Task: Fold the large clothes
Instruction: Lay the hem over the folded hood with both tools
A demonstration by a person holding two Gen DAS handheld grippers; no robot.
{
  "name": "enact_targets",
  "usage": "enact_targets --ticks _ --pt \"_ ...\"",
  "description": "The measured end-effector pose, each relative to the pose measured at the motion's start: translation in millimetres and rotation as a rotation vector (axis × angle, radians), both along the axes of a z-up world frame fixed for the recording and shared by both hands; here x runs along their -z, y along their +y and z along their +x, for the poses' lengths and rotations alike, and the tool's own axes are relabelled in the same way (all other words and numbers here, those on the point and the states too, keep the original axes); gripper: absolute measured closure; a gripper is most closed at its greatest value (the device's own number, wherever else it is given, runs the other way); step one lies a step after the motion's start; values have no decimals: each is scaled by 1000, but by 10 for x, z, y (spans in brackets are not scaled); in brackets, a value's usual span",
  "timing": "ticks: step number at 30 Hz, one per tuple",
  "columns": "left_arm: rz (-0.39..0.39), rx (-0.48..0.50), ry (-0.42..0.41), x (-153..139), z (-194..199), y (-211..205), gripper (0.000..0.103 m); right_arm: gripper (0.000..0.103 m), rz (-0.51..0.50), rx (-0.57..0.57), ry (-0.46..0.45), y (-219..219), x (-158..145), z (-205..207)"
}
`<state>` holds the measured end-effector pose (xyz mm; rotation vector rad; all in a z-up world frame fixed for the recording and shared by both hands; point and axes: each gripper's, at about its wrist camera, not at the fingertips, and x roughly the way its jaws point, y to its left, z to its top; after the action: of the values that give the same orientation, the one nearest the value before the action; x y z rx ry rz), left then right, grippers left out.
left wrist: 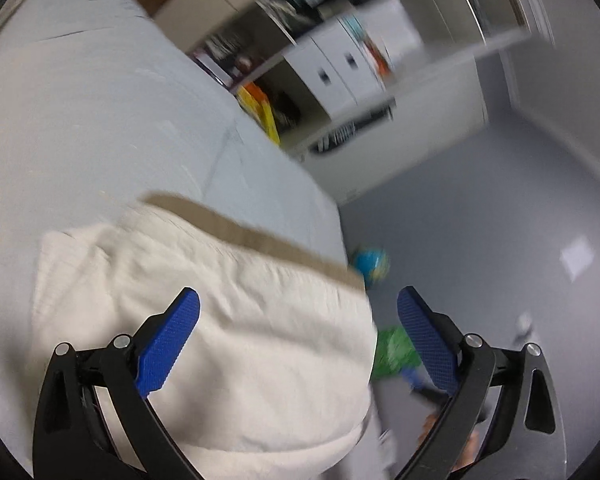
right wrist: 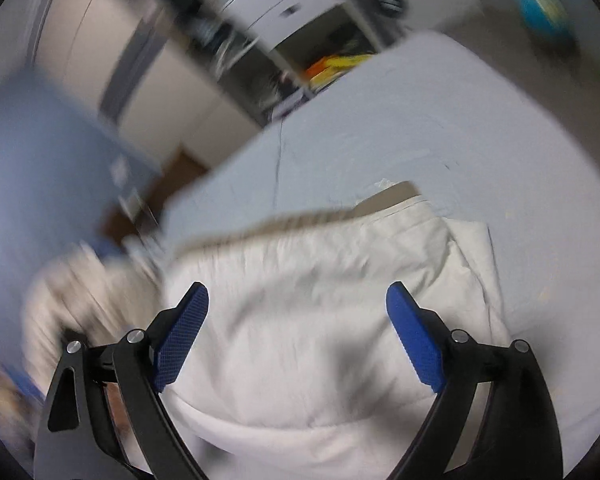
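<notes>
Bed point(left wrist: 100, 120) bearing a cream garment point(left wrist: 228, 340), folded, lying beneath and between both sets of fingers. Left gripper point(left wrist: 298, 336) and right gripper point(right wrist: 297, 332): jaws wide apart, holding nothing. Step, apparently: between folds. Next: descend, pinch an edge ahead of the fingertips.

Dim, even indoor lighting in both views; cool grey cast. Strong fisheye bending, black vignette at every corner. Heavy motion blur across the shelving point(left wrist: 332, 76) at 12 to 1 o'clock in the left wrist view, worse at 9 to 12 o'clock in the right wrist view. Pale glare patch on the floor point(left wrist: 576, 258) at 3 o'clock. Soft shadow on the cream garment point(right wrist: 320, 312) toward 6 o'clock. Left tongs point(left wrist: 298, 322) and right tongs point(right wrist: 298, 316) sharp, blue pads point(right wrist: 182, 340) crisply textured. Globe point(left wrist: 370, 266) smeared.
</notes>
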<state>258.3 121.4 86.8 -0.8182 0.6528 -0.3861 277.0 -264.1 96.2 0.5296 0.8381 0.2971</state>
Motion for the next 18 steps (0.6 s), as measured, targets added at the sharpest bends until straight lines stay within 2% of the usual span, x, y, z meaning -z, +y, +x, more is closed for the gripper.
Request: enact_targets --ticks 3,6,8,13,18 --pt "104 72 2 30 10 -407 10 17 -174 -86 -66 482 -69 -41" --pt "194 112 5 75 39 -701 12 17 -294 -130 -120 829 -58 -85" --pt "279 121 16 136 49 -862 12 17 -339 -144 -137 974 -1 -102" --pt "478 113 49 309 95 -1085 12 17 -393 -157 -100 1158 248 -32" --pt "604 108 95 496 155 -1192 12 17 -386 -132 -53 1170 556 61"
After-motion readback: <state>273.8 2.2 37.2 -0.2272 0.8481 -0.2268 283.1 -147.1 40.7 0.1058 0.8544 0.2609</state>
